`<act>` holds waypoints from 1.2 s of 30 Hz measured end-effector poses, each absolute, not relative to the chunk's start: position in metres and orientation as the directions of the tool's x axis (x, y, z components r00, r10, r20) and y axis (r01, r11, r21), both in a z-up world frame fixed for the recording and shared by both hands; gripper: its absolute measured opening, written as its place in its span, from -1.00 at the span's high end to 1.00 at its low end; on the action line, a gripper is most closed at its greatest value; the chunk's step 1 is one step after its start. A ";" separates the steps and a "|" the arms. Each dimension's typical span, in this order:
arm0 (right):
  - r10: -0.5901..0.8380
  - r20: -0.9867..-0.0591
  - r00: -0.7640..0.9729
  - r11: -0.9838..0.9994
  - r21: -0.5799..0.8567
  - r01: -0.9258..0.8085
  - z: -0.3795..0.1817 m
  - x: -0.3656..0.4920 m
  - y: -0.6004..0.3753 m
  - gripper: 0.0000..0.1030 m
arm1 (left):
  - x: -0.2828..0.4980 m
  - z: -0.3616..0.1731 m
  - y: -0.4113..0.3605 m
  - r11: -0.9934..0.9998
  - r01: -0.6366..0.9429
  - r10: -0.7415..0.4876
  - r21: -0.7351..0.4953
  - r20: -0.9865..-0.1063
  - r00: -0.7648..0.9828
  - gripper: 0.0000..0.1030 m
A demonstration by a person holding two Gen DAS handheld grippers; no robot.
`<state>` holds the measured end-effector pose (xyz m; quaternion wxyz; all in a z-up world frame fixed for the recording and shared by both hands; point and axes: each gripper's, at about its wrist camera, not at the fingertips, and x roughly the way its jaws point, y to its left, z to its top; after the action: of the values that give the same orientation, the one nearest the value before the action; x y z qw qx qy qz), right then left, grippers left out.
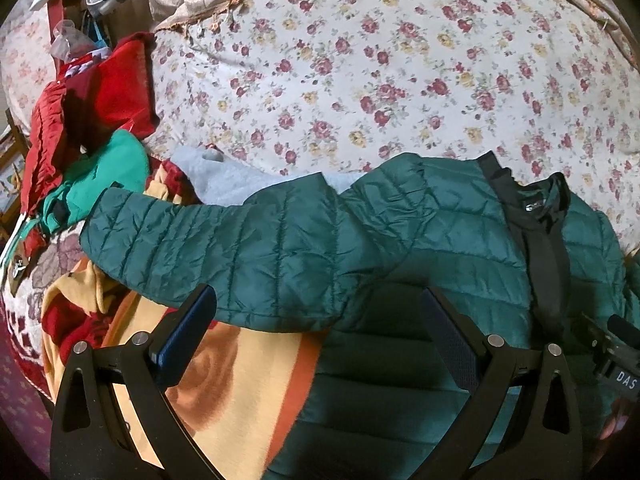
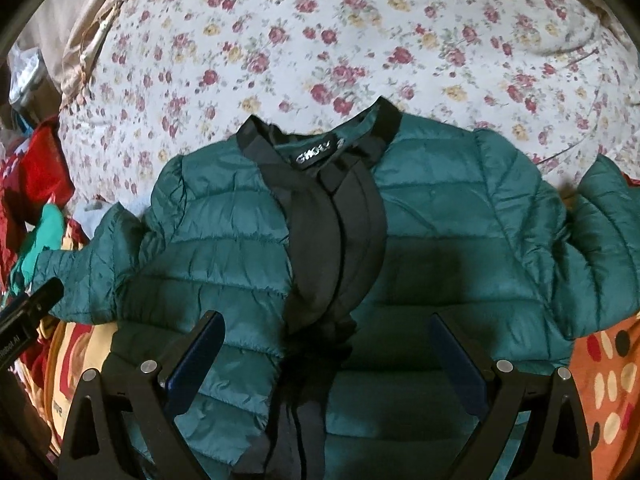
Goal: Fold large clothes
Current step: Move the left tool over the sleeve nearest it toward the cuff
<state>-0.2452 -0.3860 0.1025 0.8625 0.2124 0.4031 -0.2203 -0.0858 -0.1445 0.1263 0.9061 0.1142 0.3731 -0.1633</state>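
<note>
Left wrist view
Jacket: a dark green quilted jacket (image 1: 400,232) lies spread face up on the flowered bedsheet (image 1: 400,72), black collar and placket off to the right.
Sleeve: one sleeve (image 1: 208,240) stretches out leftward, reaching over a yellow and orange blanket (image 1: 240,392).
Left gripper: the left gripper (image 1: 320,312) hangs over the sleeve's lower edge, fingers spread wide, nothing between them.
Clothes pile: red, bright green and grey garments (image 1: 104,120) sit heaped at the left edge of the bed.

Right wrist view
Jacket: here it fills the middle, black collar (image 2: 320,144) at the top with a label showing, and the black placket runs down the centre.
Sleeves: both lie out to the sides, the right one (image 2: 600,232) bending down over an orange spotted cloth (image 2: 608,380).
Right gripper: the right gripper (image 2: 326,328) hovers above the jacket's lower front near the placket, jaws wide apart and holding nothing.
Other gripper: a black part of the other tool (image 2: 28,312) pokes in at the left edge.
</note>
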 end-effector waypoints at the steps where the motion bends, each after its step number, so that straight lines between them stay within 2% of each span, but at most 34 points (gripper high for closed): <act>1: -0.204 -0.792 0.575 0.814 0.189 0.550 0.099 -0.244 -0.385 -0.95 | -0.084 0.125 -0.143 0.923 0.376 -0.206 0.086 -0.714 0.669 -0.98; 28: -0.175 -0.818 0.548 0.827 0.180 0.533 0.082 -0.227 -0.376 -0.95 | -0.036 0.108 -0.085 0.963 0.243 -0.078 0.120 -0.735 0.673 -0.98; 36: -0.161 -0.832 0.530 0.845 0.161 0.510 0.080 -0.226 -0.368 -0.95 | 0.008 0.106 -0.034 0.987 0.114 0.011 0.113 -0.759 0.651 -0.98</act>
<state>-0.2262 -0.3678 0.0798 0.8523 0.1970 0.4427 -0.1968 0.0084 -0.0343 0.1056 0.9055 0.0753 0.4166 -0.0286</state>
